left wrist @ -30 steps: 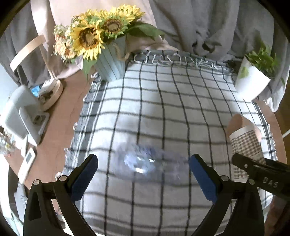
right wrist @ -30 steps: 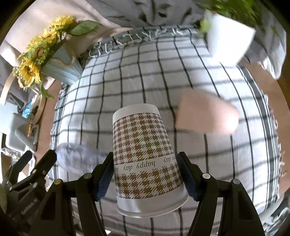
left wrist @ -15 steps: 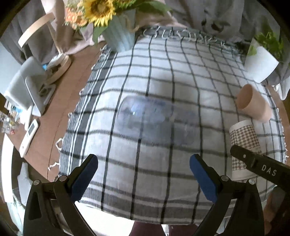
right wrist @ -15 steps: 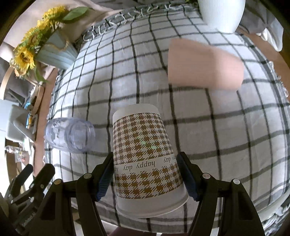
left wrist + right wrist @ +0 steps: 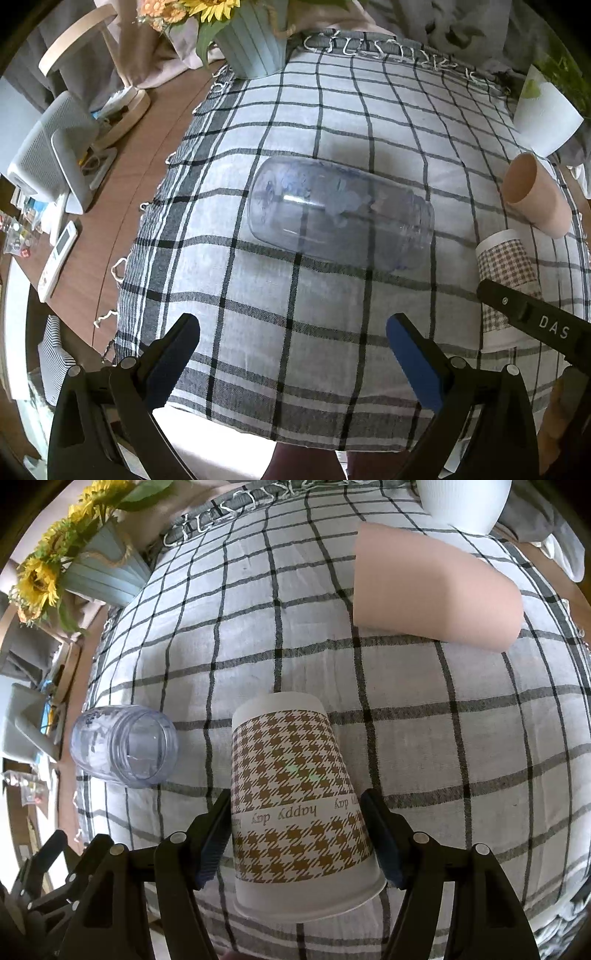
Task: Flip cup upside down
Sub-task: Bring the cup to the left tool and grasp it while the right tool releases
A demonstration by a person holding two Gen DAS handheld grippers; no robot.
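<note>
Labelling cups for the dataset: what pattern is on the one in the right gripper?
Brown-and-white houndstooth paper cup with a white "happy day" band; clearest in the right wrist view.

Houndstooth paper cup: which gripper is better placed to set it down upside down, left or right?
Right. The right gripper is shut on the houndstooth paper cup, rim toward the camera. The left gripper is open and holds nothing, facing the clear plastic jar lying on its side.

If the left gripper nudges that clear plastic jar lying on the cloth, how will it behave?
The clear jar lies on its side on the checked cloth, so it will probably roll. It looks empty and thin-walled, likely light. Its smooth wall may slip between the open left gripper pads.
</note>
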